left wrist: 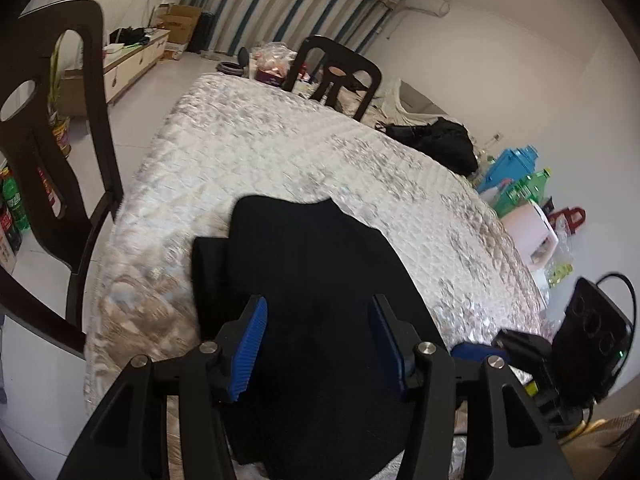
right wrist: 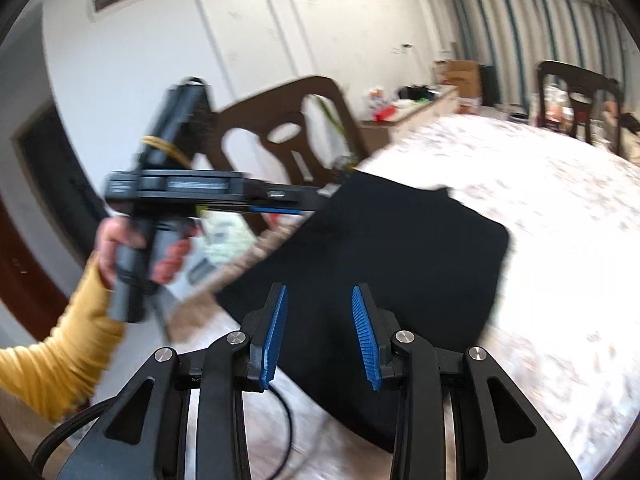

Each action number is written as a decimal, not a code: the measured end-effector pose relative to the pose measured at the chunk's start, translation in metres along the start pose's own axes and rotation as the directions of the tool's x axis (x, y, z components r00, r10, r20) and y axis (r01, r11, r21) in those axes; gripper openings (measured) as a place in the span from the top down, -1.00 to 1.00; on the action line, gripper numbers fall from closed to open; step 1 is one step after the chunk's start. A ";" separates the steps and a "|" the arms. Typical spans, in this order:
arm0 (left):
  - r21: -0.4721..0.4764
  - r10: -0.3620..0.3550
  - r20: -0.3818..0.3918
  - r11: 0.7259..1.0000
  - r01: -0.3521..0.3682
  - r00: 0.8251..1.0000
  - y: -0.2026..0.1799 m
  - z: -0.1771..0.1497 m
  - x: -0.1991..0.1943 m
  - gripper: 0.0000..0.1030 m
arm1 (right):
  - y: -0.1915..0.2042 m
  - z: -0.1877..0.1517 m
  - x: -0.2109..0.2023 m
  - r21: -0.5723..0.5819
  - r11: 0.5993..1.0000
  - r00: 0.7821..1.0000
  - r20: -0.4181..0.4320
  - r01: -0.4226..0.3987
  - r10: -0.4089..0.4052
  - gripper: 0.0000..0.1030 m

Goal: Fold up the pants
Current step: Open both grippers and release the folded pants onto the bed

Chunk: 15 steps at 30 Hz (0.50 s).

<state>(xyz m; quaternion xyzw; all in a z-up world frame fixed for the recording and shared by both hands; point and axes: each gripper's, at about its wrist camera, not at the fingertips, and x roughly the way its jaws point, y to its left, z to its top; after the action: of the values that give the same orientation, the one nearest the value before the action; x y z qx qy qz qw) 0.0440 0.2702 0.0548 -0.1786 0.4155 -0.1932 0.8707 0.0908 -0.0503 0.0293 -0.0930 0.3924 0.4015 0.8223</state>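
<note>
**Background clutter around the quilted table**

Landmark: table w/ pale floral quilted cover (left wrist: 280, 152). Dark wood chair (left wrist: 52, 152) just beside its left edge; 2nd dark chair (left wrist: 340, 76) at far end. Beyond far end: striped blue/white curtain (left wrist: 288, 4), cardboard boxes (left wrist: 180, 20) to curtain's left, low white cabinet (left wrist: 132, 64) along left wall w/ stuff on top. Black bag (left wrist: 440, 144) at table's right edge. Further right, by the wall: blue plastic container (left wrist: 512, 164), green bottles (left wrist: 528, 188), red bag (left wrist: 568, 220). Green bottles (left wrist: 12, 204) also on floor left of near chair. Far-end tabletop has small items, too blurry to ID. Right-wrist view: same chair (right wrist: 288, 128), heavy motion blur, white paneled wall (right wrist: 240, 20) behind it.
</note>
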 end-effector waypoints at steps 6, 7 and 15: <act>0.045 0.064 -0.063 0.997 -0.062 0.996 -0.011 -0.026 0.012 -0.08 | -0.009 -0.015 0.016 0.015 0.999 0.998 -0.058 0.035 -0.034 0.32; 0.047 0.078 -0.065 0.996 -0.075 0.995 -0.010 -0.029 0.013 -0.08 | -0.010 -0.017 0.017 0.005 0.999 0.998 -0.055 0.038 -0.038 0.32; 0.013 0.079 -0.039 0.997 -0.079 0.996 -0.007 -0.040 0.001 -0.08 | -0.005 -0.021 0.000 -0.031 0.997 0.998 -0.016 0.066 -0.067 0.32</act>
<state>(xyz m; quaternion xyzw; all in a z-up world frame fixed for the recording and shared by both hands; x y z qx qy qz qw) 0.0118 0.2575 0.0341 -0.1532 0.4382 -0.1644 0.8703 0.0821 -0.0637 0.0143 -0.1220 0.3899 0.3791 0.8303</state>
